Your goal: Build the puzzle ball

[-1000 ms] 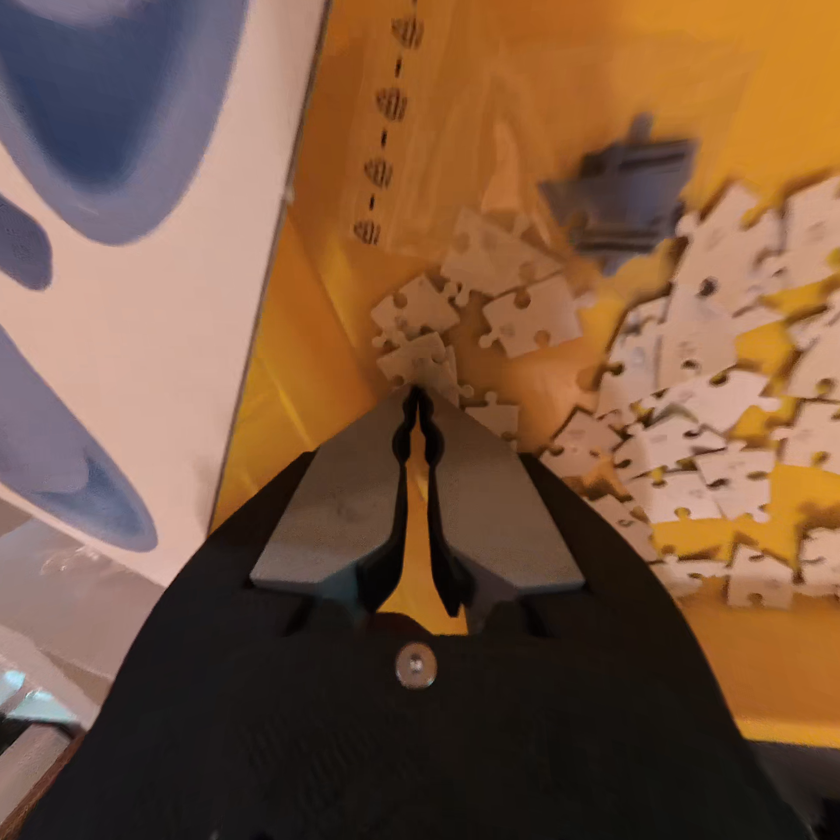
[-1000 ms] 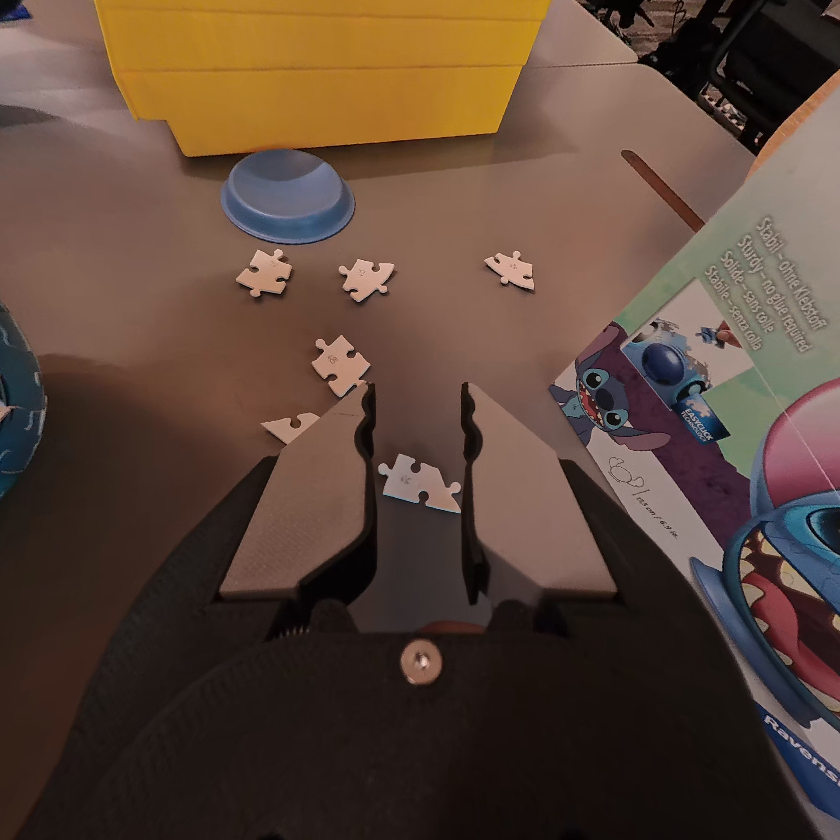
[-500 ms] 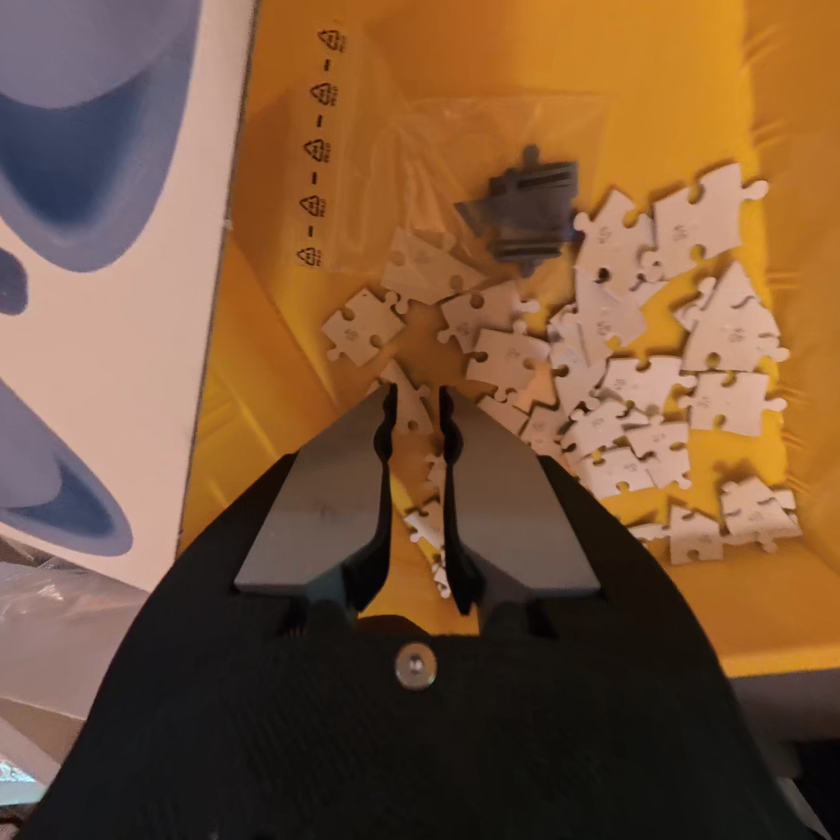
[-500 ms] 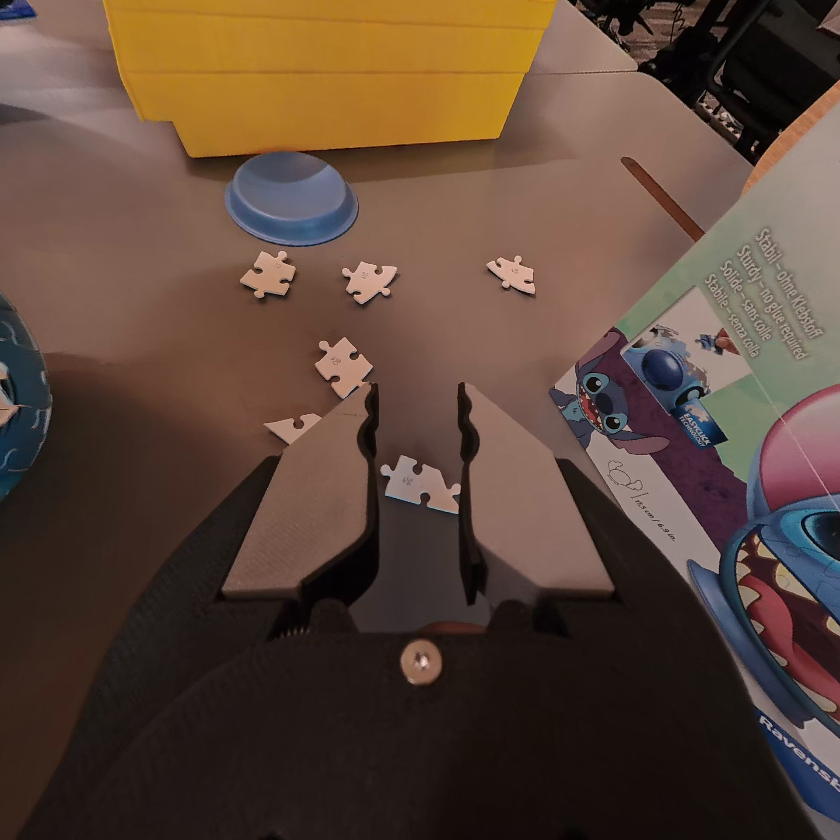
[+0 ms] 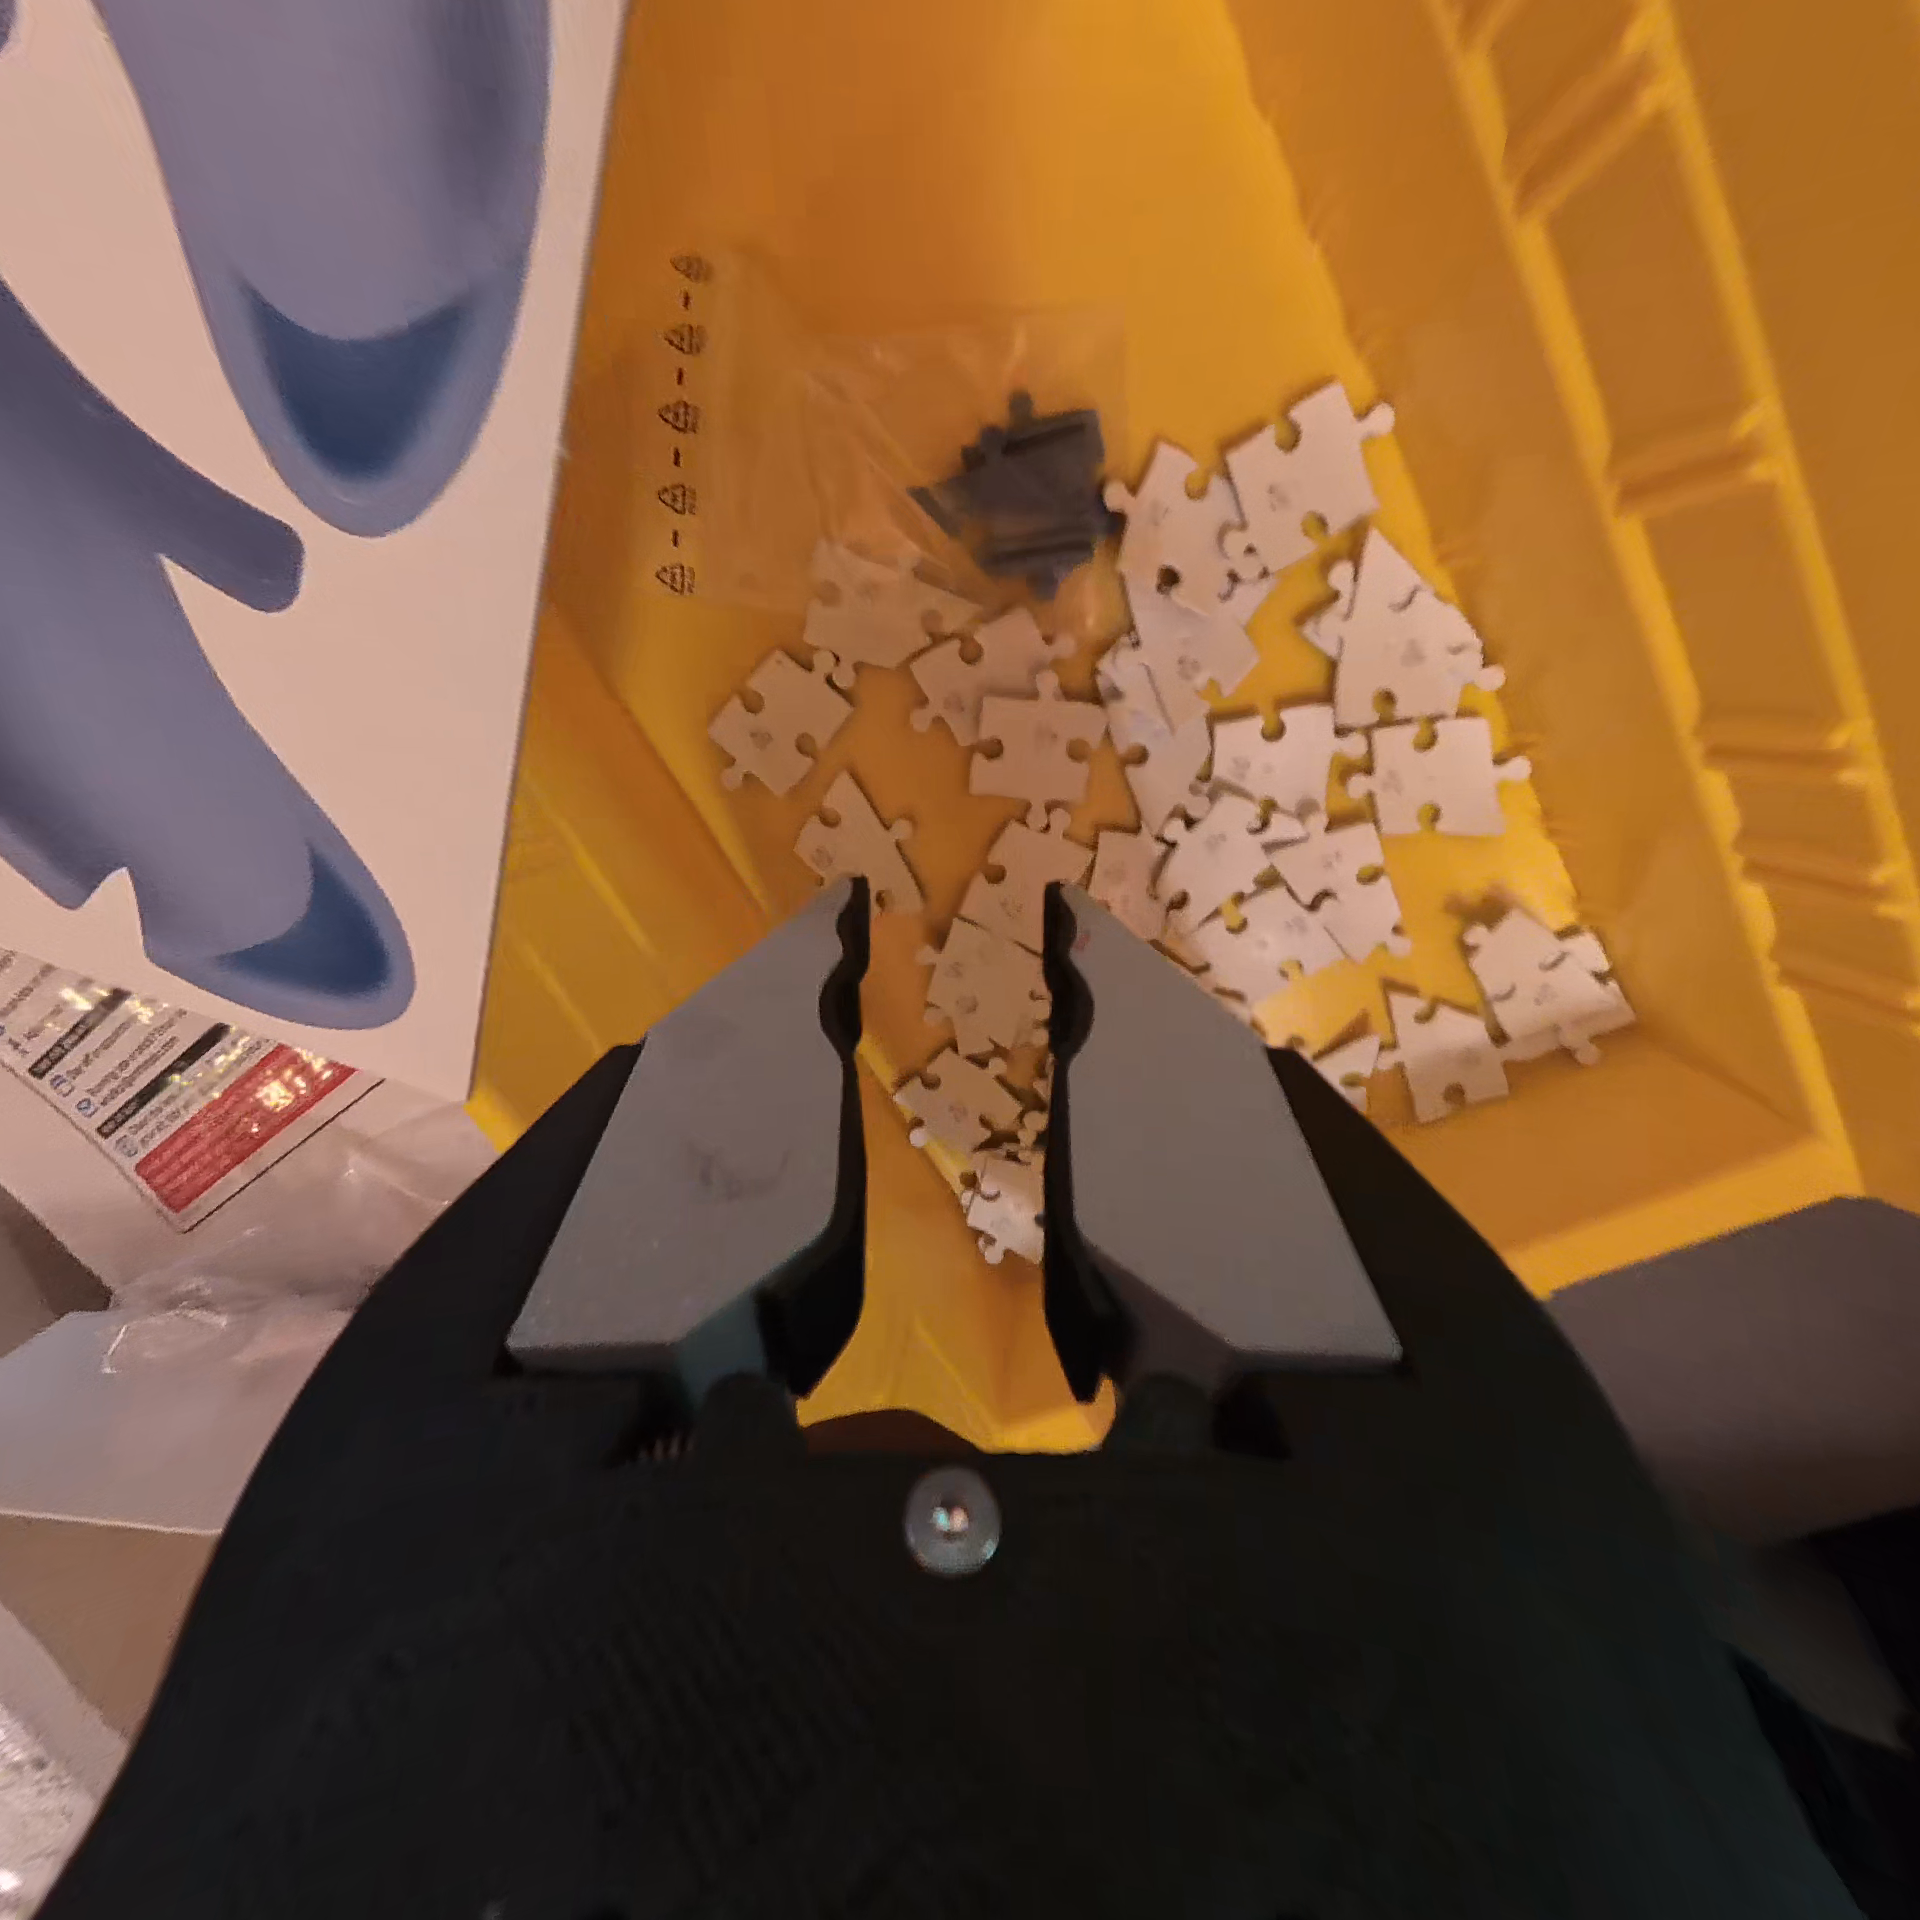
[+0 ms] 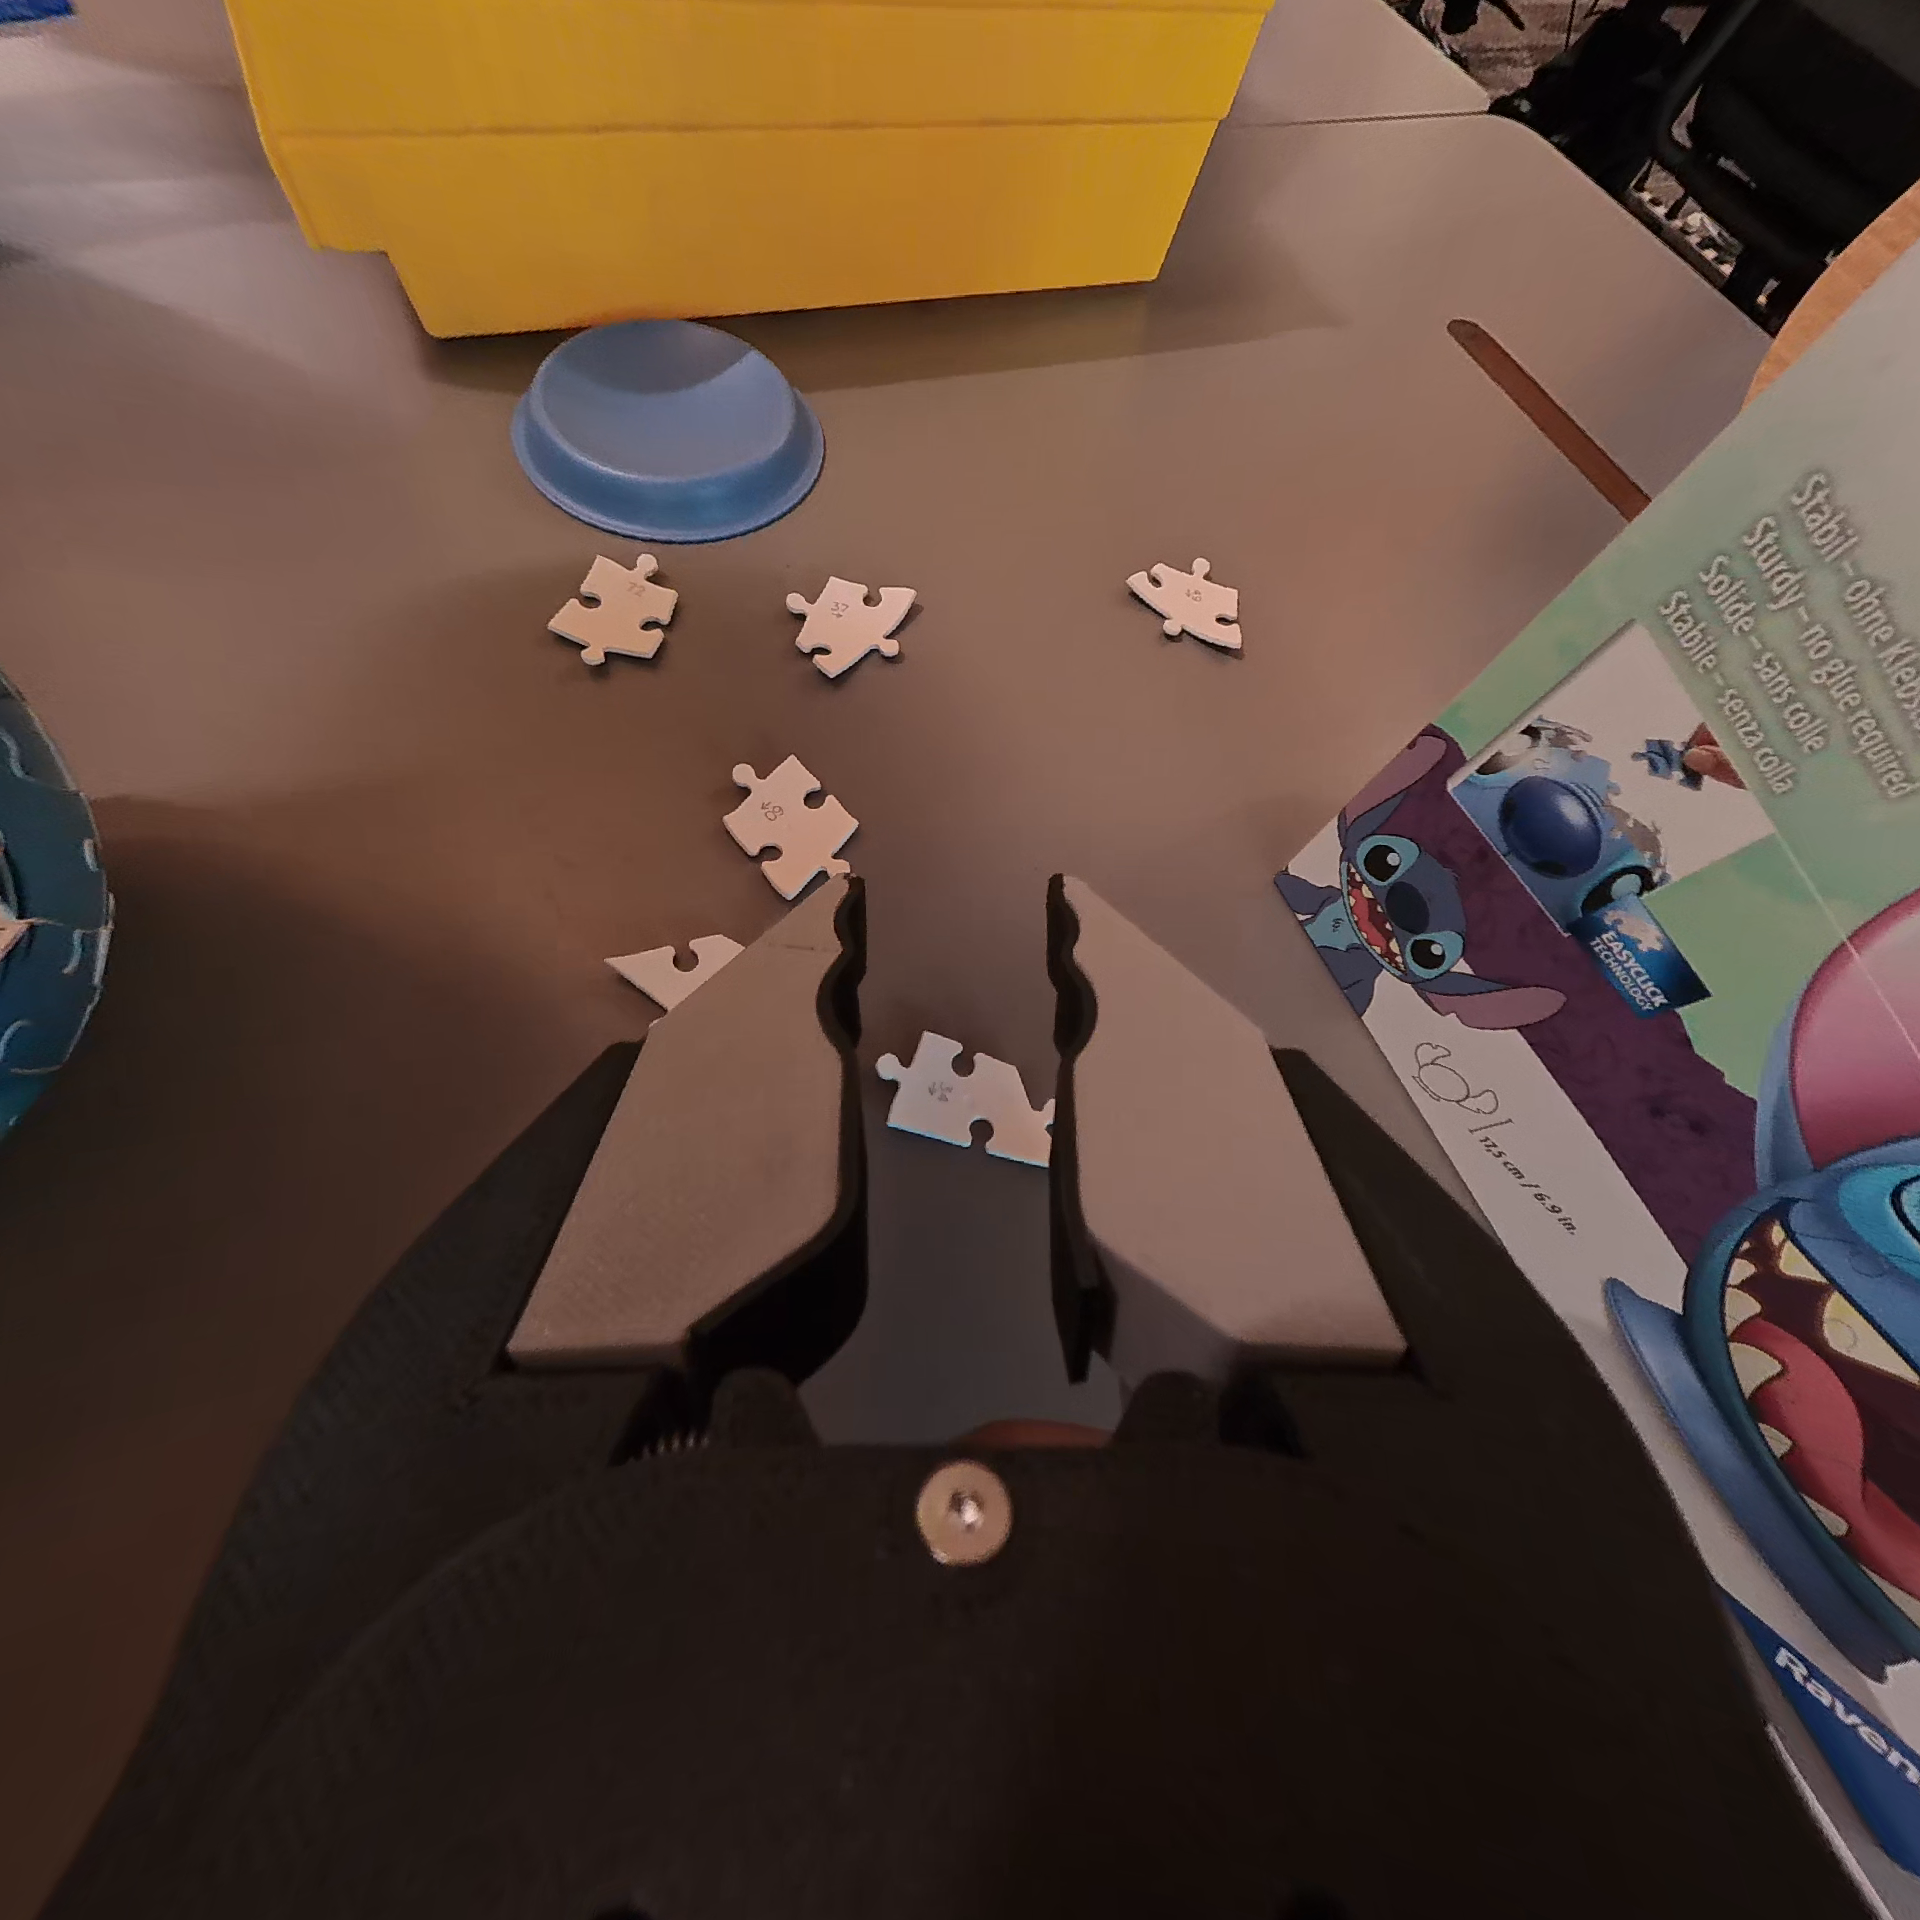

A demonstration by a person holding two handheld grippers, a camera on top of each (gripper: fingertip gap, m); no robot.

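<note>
Left gripper (image 5: 954, 904), pressed together a second ago, now spread empty over the pieces (image 5: 1226, 790) at twelve o'clock, ready to pick one; right gripper (image 6: 954, 902) stays spread.

Yellow bin (image 5: 1039, 208), white puzzle pieces (image 5: 1278, 769), blue dish (image 6: 665, 436), grey table (image 6: 312, 727)

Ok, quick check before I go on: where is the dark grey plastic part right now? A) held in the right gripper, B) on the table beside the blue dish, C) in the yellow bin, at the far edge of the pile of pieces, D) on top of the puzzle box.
C: the dark grey plastic part lies inside the yellow bin, at the far edge of the pile of pieces, ahead of the open left gripper.
</note>
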